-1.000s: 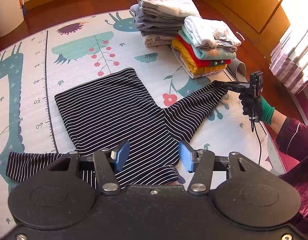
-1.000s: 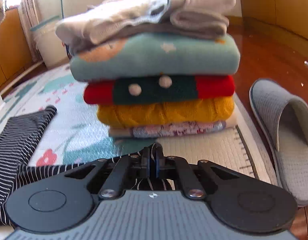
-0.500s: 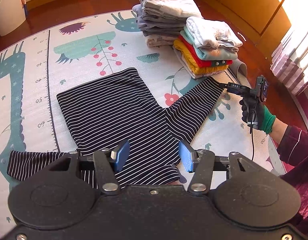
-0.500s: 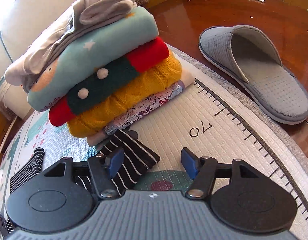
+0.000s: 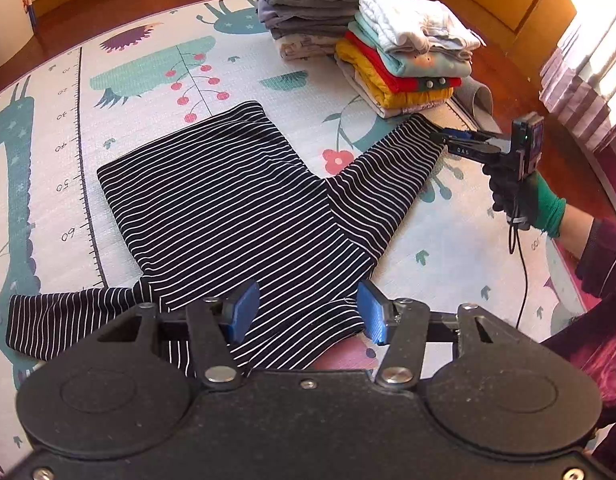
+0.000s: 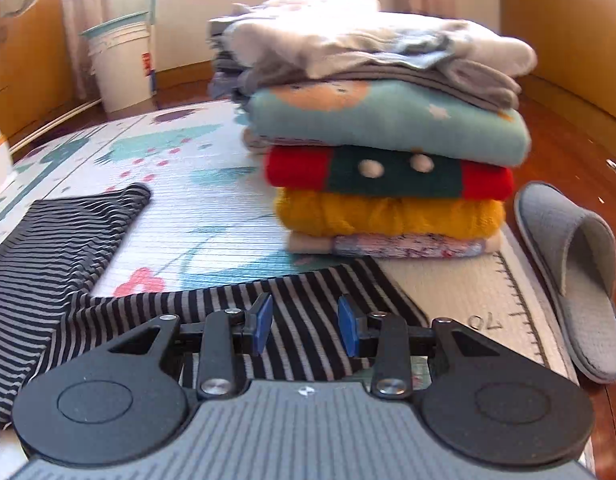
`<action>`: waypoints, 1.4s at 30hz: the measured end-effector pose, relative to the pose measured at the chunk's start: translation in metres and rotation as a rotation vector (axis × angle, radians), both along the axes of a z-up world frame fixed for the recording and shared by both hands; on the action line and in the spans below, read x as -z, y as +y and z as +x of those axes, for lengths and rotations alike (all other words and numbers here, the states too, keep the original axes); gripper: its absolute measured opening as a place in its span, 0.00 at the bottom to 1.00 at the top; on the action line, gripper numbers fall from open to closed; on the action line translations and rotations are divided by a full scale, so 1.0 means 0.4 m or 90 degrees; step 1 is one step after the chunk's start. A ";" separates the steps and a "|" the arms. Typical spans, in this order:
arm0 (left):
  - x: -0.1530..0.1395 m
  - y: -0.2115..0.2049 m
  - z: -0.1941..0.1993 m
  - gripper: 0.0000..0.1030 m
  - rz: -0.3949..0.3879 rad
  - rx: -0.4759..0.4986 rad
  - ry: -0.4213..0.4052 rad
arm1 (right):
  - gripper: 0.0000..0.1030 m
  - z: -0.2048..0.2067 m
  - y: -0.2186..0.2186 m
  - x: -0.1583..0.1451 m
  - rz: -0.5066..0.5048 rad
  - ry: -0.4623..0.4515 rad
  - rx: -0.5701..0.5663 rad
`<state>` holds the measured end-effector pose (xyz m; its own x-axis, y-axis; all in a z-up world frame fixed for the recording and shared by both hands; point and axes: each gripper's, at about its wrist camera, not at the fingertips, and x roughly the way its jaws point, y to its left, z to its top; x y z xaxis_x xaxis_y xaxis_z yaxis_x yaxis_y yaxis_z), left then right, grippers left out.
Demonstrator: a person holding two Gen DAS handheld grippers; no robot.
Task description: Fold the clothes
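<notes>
striped top [image 5: 235, 208] flat on play mat [image 5: 147, 60] | sleeve end touches folded stack [image 6: 388, 184] | slipper [image 6: 576, 280] beside | both grippers' fingers spread, empty

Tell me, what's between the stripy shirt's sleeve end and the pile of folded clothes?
Only bare play mat. In the right wrist view, the striped shirt sleeve ends just short of the folded pile, not touching it.

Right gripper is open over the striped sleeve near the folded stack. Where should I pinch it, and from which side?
Pinch the cuff end of the striped sleeve, flat on the mat. Bring the right gripper, jaws open, in from the cuff's open end, away from the folded stack.
</notes>
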<state>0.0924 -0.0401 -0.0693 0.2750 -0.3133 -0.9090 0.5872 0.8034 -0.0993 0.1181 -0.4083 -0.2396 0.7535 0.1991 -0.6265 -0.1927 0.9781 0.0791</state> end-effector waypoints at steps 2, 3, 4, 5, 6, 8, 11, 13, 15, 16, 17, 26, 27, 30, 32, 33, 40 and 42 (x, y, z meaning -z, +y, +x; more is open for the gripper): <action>0.061 -0.018 -0.032 0.51 0.030 0.046 0.006 | 0.36 -0.011 0.098 -0.012 -0.004 0.005 -0.107; 0.092 -0.030 -0.050 0.51 0.045 0.070 0.004 | 0.36 -0.017 0.146 -0.015 -0.003 0.010 -0.155; 0.127 -0.033 -0.068 0.51 0.053 0.091 0.001 | 0.34 -0.022 0.189 -0.014 -0.003 0.016 -0.196; 0.161 -0.036 -0.086 0.51 0.060 0.111 -0.002 | 0.32 -0.031 0.235 -0.015 -0.006 0.021 -0.238; 0.189 -0.036 -0.095 0.51 0.069 0.122 -0.008 | 0.32 -0.044 0.280 -0.017 -0.015 0.023 -0.279; 0.243 -0.037 -0.109 0.51 0.087 0.142 -0.022 | 0.32 -0.073 0.346 -0.016 -0.038 0.022 -0.334; 0.322 -0.041 -0.137 0.51 0.127 0.195 -0.060 | 0.32 -0.137 0.419 -0.019 -0.090 0.011 -0.425; 0.366 -0.047 -0.164 0.51 0.169 0.267 -0.105 | 0.32 -0.190 0.452 -0.017 -0.137 0.000 -0.497; 0.401 -0.044 -0.192 0.51 0.199 0.336 -0.137 | 0.33 -0.232 0.473 -0.013 -0.166 -0.013 -0.547; 0.415 -0.041 -0.204 0.51 0.211 0.363 -0.147 | 0.33 -0.254 0.485 -0.010 -0.180 -0.020 -0.570; 0.429 -0.038 -0.216 0.51 0.223 0.391 -0.158 | 0.33 -0.275 0.498 -0.005 -0.195 -0.029 -0.591; 0.469 0.081 -0.251 0.51 0.298 0.607 -0.239 | 0.35 -0.376 0.589 0.023 -0.318 -0.092 -0.746; 0.474 0.090 -0.246 0.51 0.296 0.615 -0.248 | 0.36 -0.383 0.592 0.025 -0.328 -0.095 -0.756; 0.486 0.099 -0.257 0.51 0.279 0.662 -0.294 | 0.38 -0.389 0.601 0.029 -0.346 -0.113 -0.764; 0.494 0.105 -0.266 0.51 0.267 0.694 -0.325 | 0.41 -0.381 0.610 0.030 -0.347 -0.115 -0.759; 0.502 0.106 -0.268 0.51 0.263 0.708 -0.341 | 0.40 -0.377 0.615 0.030 -0.347 -0.114 -0.758; 0.502 0.105 -0.266 0.12 0.222 0.753 -0.318 | 0.18 -0.324 0.622 0.011 -0.274 -0.009 -0.737; 0.497 0.107 -0.276 0.09 0.212 0.761 -0.300 | 0.16 -0.327 0.615 0.006 -0.261 0.006 -0.731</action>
<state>-0.0180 0.0029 -0.2679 0.2957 -0.3632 -0.8836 0.8690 -0.2817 0.4067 -0.0127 -0.1624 -0.2418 0.2648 0.5328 -0.8037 -0.9628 0.1919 -0.1901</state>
